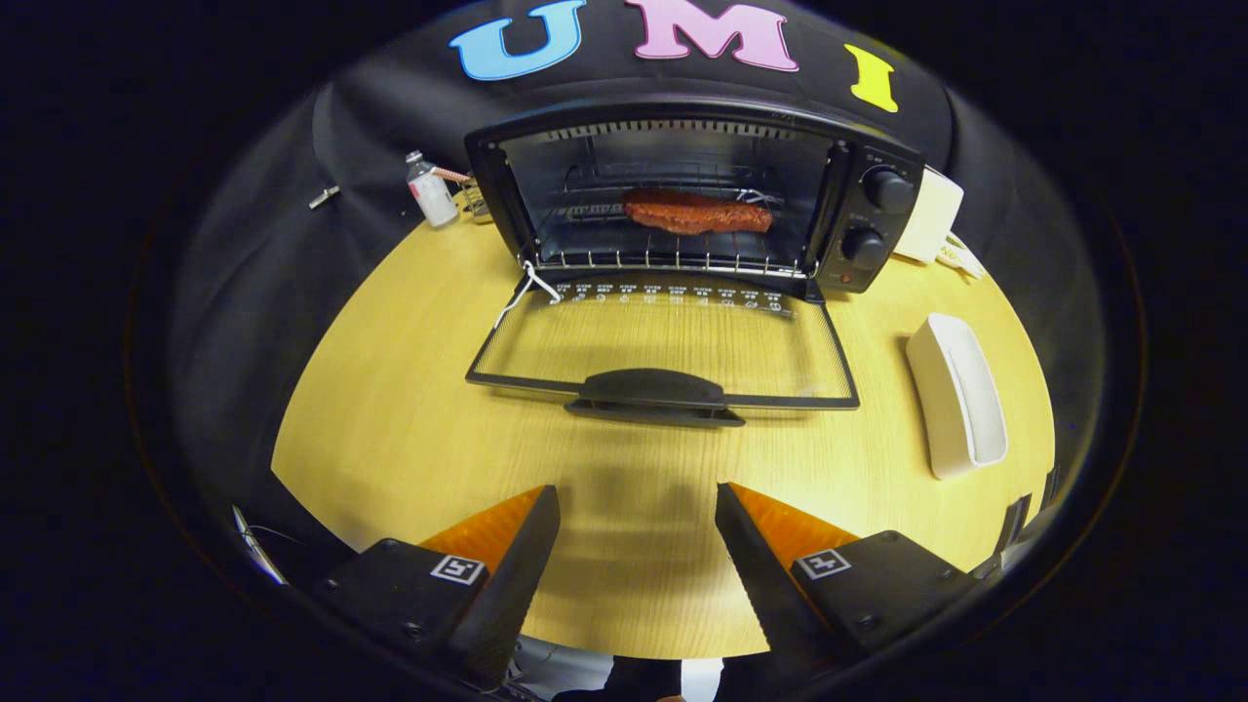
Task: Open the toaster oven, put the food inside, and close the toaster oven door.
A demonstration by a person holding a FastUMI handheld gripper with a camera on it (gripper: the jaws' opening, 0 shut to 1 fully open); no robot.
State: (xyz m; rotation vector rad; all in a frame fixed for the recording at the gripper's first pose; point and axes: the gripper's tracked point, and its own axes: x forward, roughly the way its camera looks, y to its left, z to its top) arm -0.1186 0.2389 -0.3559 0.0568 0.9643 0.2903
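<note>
At the bottom of the frame, the hand-held gripper point(639, 546) hangs over the wooden desk point(390, 439), fingers apart and empty. Above it, at centre, the toaster oven point(858, 195) stands with its glass door point(663, 341) folded flat. The food point(694, 213) lies on the rack inside. The door looks stiff and light; its dark handle point(651, 392) is the likely hold.

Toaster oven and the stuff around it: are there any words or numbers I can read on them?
Nothing here reads clearly.
On the toaster oven door: a row of white marks, too small to read.
By the knobs: markings too small to read.
On the bottle: label blurred.
On the tongs, open and empty short of the door handle: square coded markers, no words.
</note>
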